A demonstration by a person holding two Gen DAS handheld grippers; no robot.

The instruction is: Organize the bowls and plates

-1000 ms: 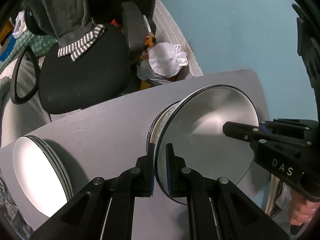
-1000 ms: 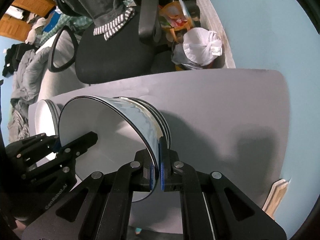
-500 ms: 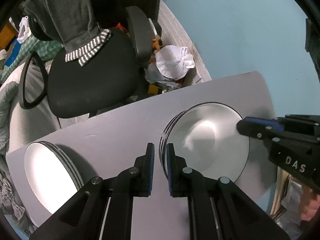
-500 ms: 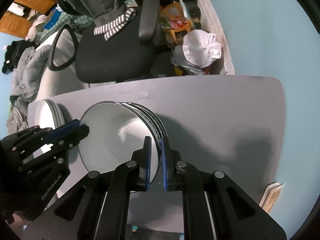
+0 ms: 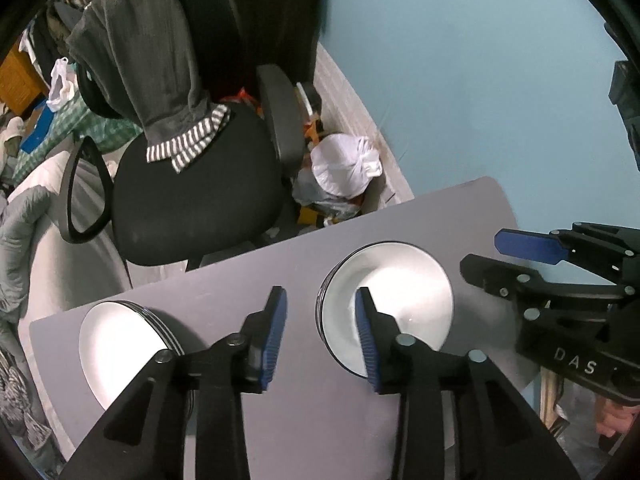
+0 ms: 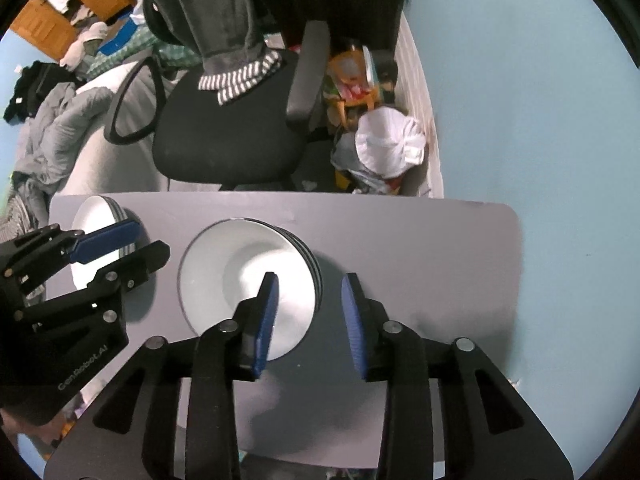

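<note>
A stack of white deep plates with dark rims (image 5: 400, 280) (image 6: 232, 264) lies flat in the middle of the grey table (image 5: 240, 292) (image 6: 420, 260). A second stack of white plates (image 5: 116, 344) (image 6: 94, 210) sits at the table's left end. My left gripper (image 5: 320, 294) (image 6: 150, 240) hovers above the left rim of the middle stack, and its jaws are opening with nothing between them. My right gripper (image 6: 310, 278) (image 5: 480, 252) hovers over the stack's right rim, its jaws likewise opening and empty. Both point steeply down.
A black office chair (image 5: 192, 200) with a grey garment over its back stands beyond the table's far edge. A white tied bag (image 5: 344, 168) and clutter lie on the floor by the blue wall (image 5: 480, 80). Bare tabletop lies right of the middle stack (image 6: 440, 280).
Both grippers held the tilted top plate by its rim, then let it down onto the middle stack. Both have risen and opened, and the plate now lies flat.
</note>
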